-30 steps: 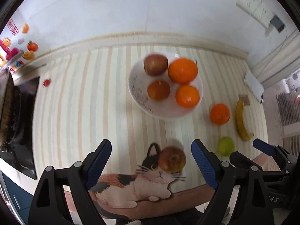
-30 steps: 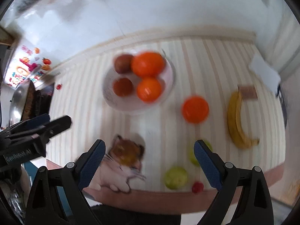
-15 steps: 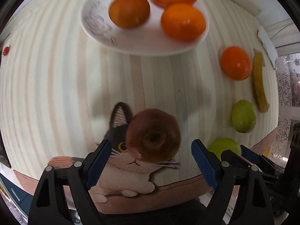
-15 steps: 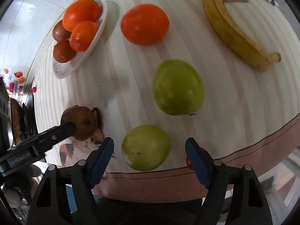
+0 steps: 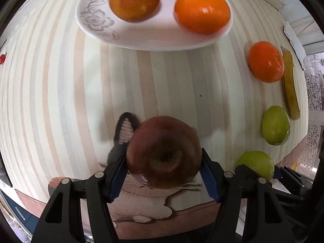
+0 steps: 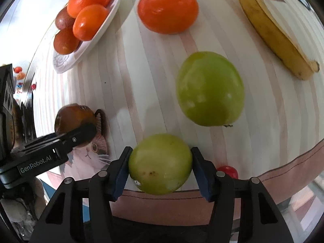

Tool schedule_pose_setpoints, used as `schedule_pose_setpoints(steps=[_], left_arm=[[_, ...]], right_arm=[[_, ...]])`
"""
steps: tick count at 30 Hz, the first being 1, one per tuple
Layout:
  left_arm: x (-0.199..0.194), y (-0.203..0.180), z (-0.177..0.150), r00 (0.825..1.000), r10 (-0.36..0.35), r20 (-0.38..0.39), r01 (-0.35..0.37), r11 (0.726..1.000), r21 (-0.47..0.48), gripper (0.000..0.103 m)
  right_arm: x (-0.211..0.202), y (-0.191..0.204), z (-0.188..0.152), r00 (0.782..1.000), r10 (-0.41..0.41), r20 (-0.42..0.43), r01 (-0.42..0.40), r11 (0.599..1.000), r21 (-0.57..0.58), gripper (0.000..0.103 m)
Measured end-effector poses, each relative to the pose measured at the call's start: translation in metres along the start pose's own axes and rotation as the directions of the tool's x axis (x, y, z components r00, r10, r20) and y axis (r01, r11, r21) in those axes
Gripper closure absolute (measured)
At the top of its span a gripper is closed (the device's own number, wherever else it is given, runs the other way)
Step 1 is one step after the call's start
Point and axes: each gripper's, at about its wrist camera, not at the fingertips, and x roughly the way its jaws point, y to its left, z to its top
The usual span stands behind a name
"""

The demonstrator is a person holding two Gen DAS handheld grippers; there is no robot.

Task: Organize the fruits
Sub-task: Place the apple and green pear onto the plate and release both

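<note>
On the white plate (image 5: pixel 95 20) at the top of the left wrist view, several oranges and a darker fruit already sit. Loose on the striped tabletop (image 5: pixel 60 101) remain one orange (image 6: pixel 168 9), a banana (image 6: pixel 273 32), two green apples and a red apple. The left gripper (image 5: pixel 164 174) points straight down over the cat print, its jaws closing with both pads against the red apple (image 5: pixel 164 151). The right gripper (image 6: pixel 160 172), tilted steeply down at the tabletop's near edge, closes its jaws on the nearer green apple (image 6: pixel 160 164); the other green apple (image 6: pixel 209 88) lies just beyond.
</note>
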Motion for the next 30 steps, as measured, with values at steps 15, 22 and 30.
schedule_pose_setpoints(steps=[15, 22, 30], left_arm=[[-0.101, 0.068, 0.077, 0.986, -0.006, 0.166, 0.013, 0.999, -0.041, 0.039], [-0.097, 0.087, 0.149, 0.986, 0.043, 0.159, -0.040, 0.999, -0.023, 0.039], [-0.066, 0.081, 0.177, 0.996, 0.046, 0.082, -0.046, 0.999, -0.003, 0.039]], right_arm=[[-0.041, 0.076, 0.054, 0.986, 0.112, 0.123, -0.101, 0.990, -0.094, 0.043], [-0.033, 0.136, 0.108, 0.978, 0.130, 0.166, -0.111, 0.987, -0.114, 0.043], [-0.007, 0.160, 0.133, 0.983, 0.105, 0.148, -0.091, 0.991, -0.098, 0.043]])
